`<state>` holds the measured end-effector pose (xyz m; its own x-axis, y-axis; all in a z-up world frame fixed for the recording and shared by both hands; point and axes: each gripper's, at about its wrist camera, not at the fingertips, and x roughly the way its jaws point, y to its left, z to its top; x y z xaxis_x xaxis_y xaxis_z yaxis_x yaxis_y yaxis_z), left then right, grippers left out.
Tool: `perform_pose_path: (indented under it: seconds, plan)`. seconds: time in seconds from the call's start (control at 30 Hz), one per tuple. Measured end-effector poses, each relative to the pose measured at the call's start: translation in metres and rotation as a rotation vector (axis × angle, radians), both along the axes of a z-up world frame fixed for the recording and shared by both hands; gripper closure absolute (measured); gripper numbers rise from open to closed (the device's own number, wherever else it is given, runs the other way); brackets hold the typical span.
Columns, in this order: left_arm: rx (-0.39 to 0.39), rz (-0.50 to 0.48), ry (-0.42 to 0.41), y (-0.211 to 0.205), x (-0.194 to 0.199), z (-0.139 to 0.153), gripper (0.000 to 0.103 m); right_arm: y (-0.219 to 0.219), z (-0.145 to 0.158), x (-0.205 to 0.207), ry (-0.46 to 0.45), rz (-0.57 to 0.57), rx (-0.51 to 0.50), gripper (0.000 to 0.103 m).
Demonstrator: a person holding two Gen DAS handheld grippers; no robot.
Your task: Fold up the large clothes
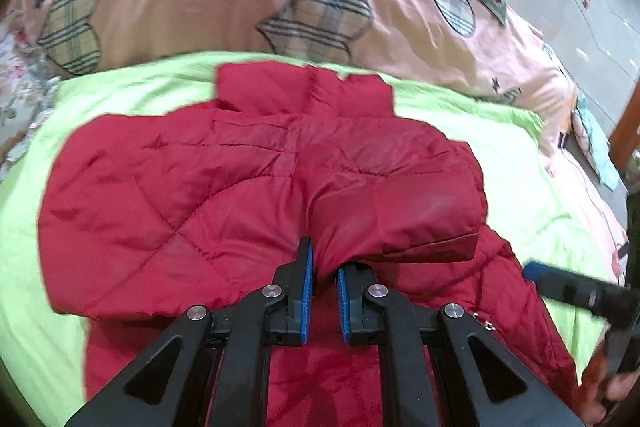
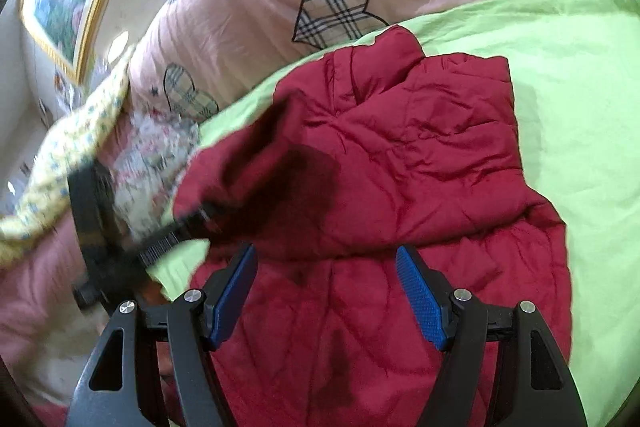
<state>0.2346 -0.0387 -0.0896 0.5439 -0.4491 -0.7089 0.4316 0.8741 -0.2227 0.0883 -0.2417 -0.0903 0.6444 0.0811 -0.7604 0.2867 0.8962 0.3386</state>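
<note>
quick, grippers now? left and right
left gripper: shut on the red jacket sleeve
right gripper: open, empty, above the jacket

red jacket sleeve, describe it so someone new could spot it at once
On the lime green sheet lies a red quilted jacket. Its sleeve is folded across the body, its cuff pinched by the left gripper: the only raised red fold.

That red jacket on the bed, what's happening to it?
A person is folding the red jacket on the green blanket, using a gripper in each hand. The left gripper has its jaws shut on a sleeve, lifted over the jacket's body. The right gripper hovers above the jacket, jaws open, holding nothing.
</note>
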Motion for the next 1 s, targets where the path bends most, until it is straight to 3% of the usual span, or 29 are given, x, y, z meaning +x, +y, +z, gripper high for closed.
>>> perform_pose_path:
  seconds: [0.3, 0.33, 0.37, 0.43, 0.53, 0.63, 0.83, 1.0]
  plan:
    - [0.009, -0.057, 0.028, -0.028, 0.005, -0.016, 0.093, -0.041, -0.024, 0.045, -0.034, -0.046, 0.279, 0.03]
    - [0.017, -0.062, 0.024, -0.031, 0.005, -0.016, 0.093, -0.044, -0.028, 0.05, -0.033, -0.049, 0.296, 0.036]
    - [0.024, -0.065, 0.021, -0.031, 0.004, -0.016, 0.092, -0.045, -0.032, 0.054, -0.028, -0.051, 0.3, 0.053]
    - [0.041, -0.066, 0.023, -0.033, 0.004, -0.017, 0.089, -0.045, -0.038, 0.061, -0.013, -0.06, 0.275, 0.081]
    - [0.03, -0.082, 0.053, -0.038, 0.009, -0.02, 0.072, -0.044, -0.037, 0.06, -0.029, -0.073, 0.233, 0.093]
    - [0.009, -0.093, 0.069, -0.029, 0.008, -0.018, 0.055, -0.046, -0.033, 0.058, -0.041, -0.088, 0.182, 0.096]
    - [0.013, -0.055, 0.034, 0.005, 0.002, -0.005, 0.055, -0.05, -0.02, 0.046, -0.032, -0.106, 0.043, 0.097]
    - [0.043, 0.049, 0.005, 0.042, 0.019, 0.004, 0.056, -0.058, -0.008, 0.033, 0.003, -0.122, -0.1, 0.098]
